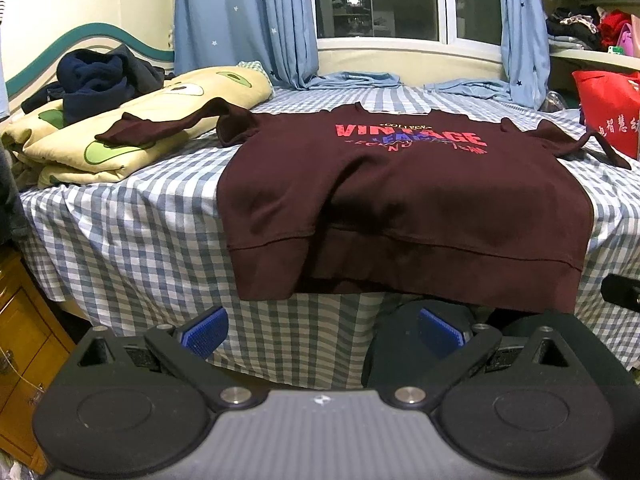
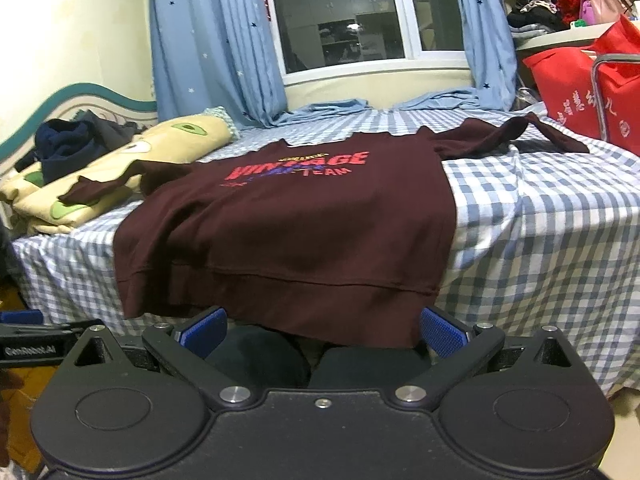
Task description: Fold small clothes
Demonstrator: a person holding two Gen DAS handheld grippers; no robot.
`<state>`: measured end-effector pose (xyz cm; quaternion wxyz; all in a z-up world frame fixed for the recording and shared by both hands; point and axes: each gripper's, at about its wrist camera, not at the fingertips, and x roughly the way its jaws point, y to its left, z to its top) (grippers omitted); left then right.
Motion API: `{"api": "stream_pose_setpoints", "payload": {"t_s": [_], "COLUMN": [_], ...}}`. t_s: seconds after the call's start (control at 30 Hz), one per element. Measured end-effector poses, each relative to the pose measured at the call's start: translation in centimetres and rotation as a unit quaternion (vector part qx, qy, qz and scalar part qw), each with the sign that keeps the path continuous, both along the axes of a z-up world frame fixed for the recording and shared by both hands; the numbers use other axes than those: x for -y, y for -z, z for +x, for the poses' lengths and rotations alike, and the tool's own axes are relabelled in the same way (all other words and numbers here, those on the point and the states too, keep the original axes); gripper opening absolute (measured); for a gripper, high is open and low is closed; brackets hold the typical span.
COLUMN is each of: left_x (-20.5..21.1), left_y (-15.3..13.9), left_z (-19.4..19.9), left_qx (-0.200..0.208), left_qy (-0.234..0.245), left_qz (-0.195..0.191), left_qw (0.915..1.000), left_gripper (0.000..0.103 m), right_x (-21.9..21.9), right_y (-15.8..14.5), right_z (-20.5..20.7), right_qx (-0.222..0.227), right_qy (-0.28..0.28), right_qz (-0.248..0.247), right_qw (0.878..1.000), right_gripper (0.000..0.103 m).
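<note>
1. Maroon long-sleeved sweatshirt with a red and blue printed chest logo lies face up, spread flat on the bed with the blue-and-white checked sheet; its ribbed hem hangs over the near edge of the mattress, and the collar points toward the window.
2. One sleeve stretches out onto the folded yellow quilt with green avocado prints at the left; the other sleeve lies loosely crumpled on the sheet toward the red fabric bag.
3. Left gripper hovers just below and in front of the hem, jaws spread wide with nothing between the blue pads.
4. Right gripper sits likewise below the hem nearer the garment's right corner, jaws released and empty.
5. Judged from this layout, no fold has been made yet: the garment is laid out and the step in hand is the approach for a first grasp.
6. The next move probably calls for each gripper to pinch one side of the garment, a hem corner or a sleeve, catching both fabric layers, so that sleeves can be brought in over the body.
7. The overhanging hem offers an easy edge to bite; the sleeve resting on the quilt will need lifting clear of it.
</note>
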<state>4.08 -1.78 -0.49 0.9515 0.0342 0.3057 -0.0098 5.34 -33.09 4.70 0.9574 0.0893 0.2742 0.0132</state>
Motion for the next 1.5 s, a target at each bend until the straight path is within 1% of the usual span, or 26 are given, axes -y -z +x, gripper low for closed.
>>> {"api": "stream_pose_setpoints", "payload": {"t_s": [0.13, 0.23, 0.33, 0.4, 0.57, 0.63, 0.73, 0.87, 0.93, 1.1, 1.2, 1.23, 1.3, 1.33, 1.37, 1.47, 1.5], "left_x": [0.5, 1.5, 2.7, 3.6, 5.9, 6.8, 8.1, 9.9, 10.9, 13.2, 14.3, 14.5, 14.7, 14.7, 14.8, 14.4, 14.3], "left_y": [-0.5, -1.0, -1.5, -1.9, -2.6, -2.9, -3.0, -2.5, -2.3, -1.7, -1.1, -0.7, 0.0, 0.4, 0.7, 1.5, 1.6], "left_z": [2.5, 4.5, 6.7, 8.4, 13.1, 15.1, 18.2, 22.2, 24.3, 28.3, 30.3, 30.8, 31.4, 31.7, 31.9, 32.2, 32.2], "left_qx": [-0.010, -0.006, 0.000, 0.005, 0.011, 0.014, 0.019, 0.018, 0.018, 0.028, 0.027, 0.027, 0.026, 0.024, 0.022, 0.016, 0.016], "left_qy": [0.002, 0.004, 0.009, 0.015, 0.025, 0.027, 0.024, 0.022, 0.021, 0.025, 0.029, 0.027, 0.021, 0.019, 0.018, 0.012, 0.010], "left_qz": [-0.002, 0.002, 0.012, 0.016, 0.015, 0.014, 0.013, 0.014, 0.017, 0.013, 0.016, 0.017, 0.016, 0.014, 0.014, 0.008, 0.003], "left_qw": [0.9999, 1.0000, 0.9999, 0.9997, 0.9995, 0.9994, 0.9994, 0.9995, 0.9995, 0.9992, 0.9991, 0.9992, 0.9993, 0.9994, 0.9995, 0.9998, 0.9998], "left_gripper": [0.102, 0.102, 0.102, 0.102, 0.102, 0.102, 0.102, 0.102, 0.102, 0.102, 0.102, 0.102, 0.102, 0.102, 0.102, 0.102, 0.102], "right_x": [1.2, 2.2, 3.3, 4.2, 7.2, 8.9, 12.1, 16.9, 19.8, 27.7, 31.5, 33.0, 35.5, 36.9, 38.0, 40.4, 41.0], "right_y": [0.3, 0.2, -0.1, -0.4, -1.0, -0.9, -0.7, -0.2, -0.2, 0.4, 0.7, 1.0, 1.7, 2.3, 2.7, 3.9, 4.1], "right_z": [1.7, 3.2, 4.8, 5.8, 8.4, 9.7, 12.3, 15.5, 17.1, 22.1, 24.9, 26.0, 27.8, 28.8, 29.7, 31.8, 32.1], "right_qx": [-0.010, -0.006, 0.012, 0.032, 0.076, 0.080, 0.069, 0.058, 0.054, 0.039, 0.035, 0.032, 0.024, 0.017, 0.011, 0.008, 0.008], "right_qy": [-0.007, -0.007, 0.002, 0.004, 0.020, 0.028, 0.046, 0.093, 0.117, 0.143, 0.144, 0.142, 0.145, 0.150, 0.159, 0.194, 0.207], "right_qz": [0.016, 0.018, 0.007, -0.002, -0.014, -0.012, -0.010, -0.029, -0.027, 0.031, 0.083, 0.114, 0.184, 0.218, 0.241, 0.280, 0.294], "right_qw": [1.000, 1.000, 1.000, 0.999, 0.997, 0.996, 0.997, 0.994, 0.991, 0.988, 0.985, 0.983, 0.972, 0.964, 0.957, 0.940, 0.933], "right_gripper": [0.103, 0.103, 0.103, 0.103, 0.103, 0.103, 0.103, 0.103, 0.103, 0.103, 0.103, 0.103, 0.103, 0.103, 0.103, 0.099, 0.097]}}
